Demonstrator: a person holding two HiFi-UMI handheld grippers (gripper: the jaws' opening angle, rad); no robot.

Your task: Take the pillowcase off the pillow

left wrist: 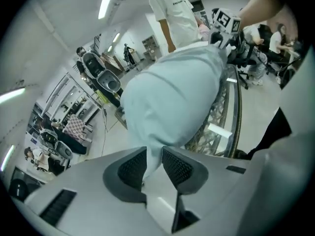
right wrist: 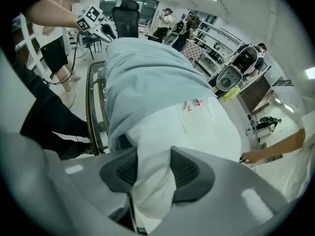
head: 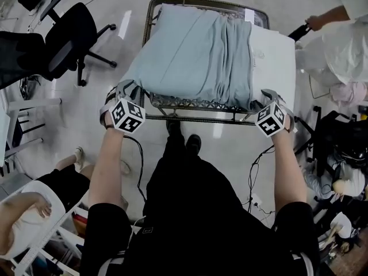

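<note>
The pillow (head: 275,56) lies on a wire cart (head: 190,118) in front of the person. The light blue pillowcase (head: 195,56) covers most of the pillow. The white right end of the pillow sticks out of it.

The left gripper (head: 129,89) is at the near left corner. Its fingers (left wrist: 132,168) are closed on a pinch of the blue pillowcase. The right gripper (head: 265,96) is at the near right corner. Its fingers (right wrist: 187,170) are closed on the white corner of the pillow.

A black chair (head: 69,30) stands on the floor at the far left.
</note>
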